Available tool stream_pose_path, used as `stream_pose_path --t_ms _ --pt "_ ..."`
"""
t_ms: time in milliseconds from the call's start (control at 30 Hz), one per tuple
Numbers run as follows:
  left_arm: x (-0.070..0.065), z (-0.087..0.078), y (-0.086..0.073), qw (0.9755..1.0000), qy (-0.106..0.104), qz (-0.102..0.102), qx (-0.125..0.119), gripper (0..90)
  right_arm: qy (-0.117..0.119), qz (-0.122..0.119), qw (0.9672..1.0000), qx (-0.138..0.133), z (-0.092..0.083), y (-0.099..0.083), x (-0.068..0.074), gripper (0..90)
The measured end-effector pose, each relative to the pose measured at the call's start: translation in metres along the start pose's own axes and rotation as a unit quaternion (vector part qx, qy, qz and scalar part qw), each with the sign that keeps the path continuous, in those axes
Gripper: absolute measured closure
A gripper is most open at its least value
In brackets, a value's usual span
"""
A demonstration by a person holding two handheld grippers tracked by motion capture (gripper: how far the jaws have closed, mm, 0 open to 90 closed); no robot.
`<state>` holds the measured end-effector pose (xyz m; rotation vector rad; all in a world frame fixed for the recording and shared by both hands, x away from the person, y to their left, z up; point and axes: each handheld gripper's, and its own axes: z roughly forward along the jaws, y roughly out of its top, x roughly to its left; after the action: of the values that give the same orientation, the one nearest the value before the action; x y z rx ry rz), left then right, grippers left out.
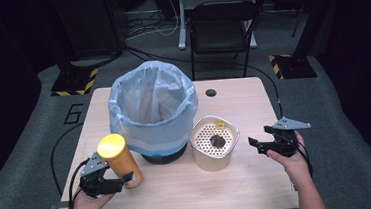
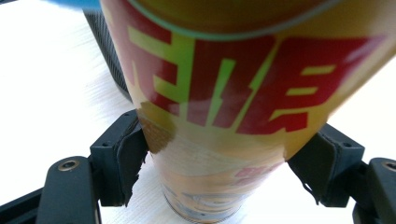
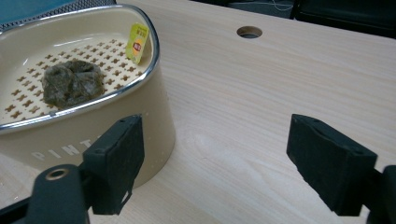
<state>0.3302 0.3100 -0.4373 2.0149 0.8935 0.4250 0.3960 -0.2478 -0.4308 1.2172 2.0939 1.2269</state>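
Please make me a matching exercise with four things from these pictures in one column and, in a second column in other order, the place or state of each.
Things:
1. can
2. bin
3. strainer bowl
4. right gripper

Places or states:
A. lined with a pale blue bag
B. open, nothing between its jaws
C. clamped in the left gripper
D. holds a dark lump and a yellow tag

Pairs: 1-C, 2-A, 3-D, 4-B

The middle of the light wooden counter (image 1: 249, 179) is blocked by the tall bag-lined black bin (image 1: 153, 112), flanked by the yellow-lidded orange can (image 1: 120, 161) and the beige perforated strainer bowl (image 1: 215, 141). Bare wood is left open at the front edge and right side.
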Motion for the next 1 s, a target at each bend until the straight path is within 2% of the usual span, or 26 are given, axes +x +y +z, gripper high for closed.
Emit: stream_pose_path --t_ms 133,300,333,533,700,1000 --pt "-0.002 -0.012 0.013 1.0 -0.006 -0.003 0.003 24.3 0.0 -0.002 0.9999 0.015 0.006 -0.008 0.001 21.1" --pt "-0.009 -0.035 0.041 0.9999 -0.016 -0.002 0.0 24.3 0.001 -0.009 0.9995 0.029 0.013 -0.015 0.003 21.1" --pt "-0.009 -0.035 0.041 0.9999 -0.016 -0.002 0.0 24.3 0.001 -0.009 0.9995 0.029 0.013 -0.015 0.003 21.1" --pt "-0.017 -0.06 0.075 0.9996 -0.026 0.009 0.0 24.3 0.0 -0.005 0.9992 0.04 0.017 -0.022 0.005 21.2" --pt "-0.02 -0.083 0.106 0.9991 -0.042 0.003 -0.011 24.3 0.003 -0.005 0.9991 0.042 0.019 -0.024 0.006 21.2" --pt "-0.018 -0.101 0.145 0.9985 -0.054 0.0 -0.008 24.3 0.004 -0.001 0.9988 0.048 0.022 -0.031 0.005 21.2"
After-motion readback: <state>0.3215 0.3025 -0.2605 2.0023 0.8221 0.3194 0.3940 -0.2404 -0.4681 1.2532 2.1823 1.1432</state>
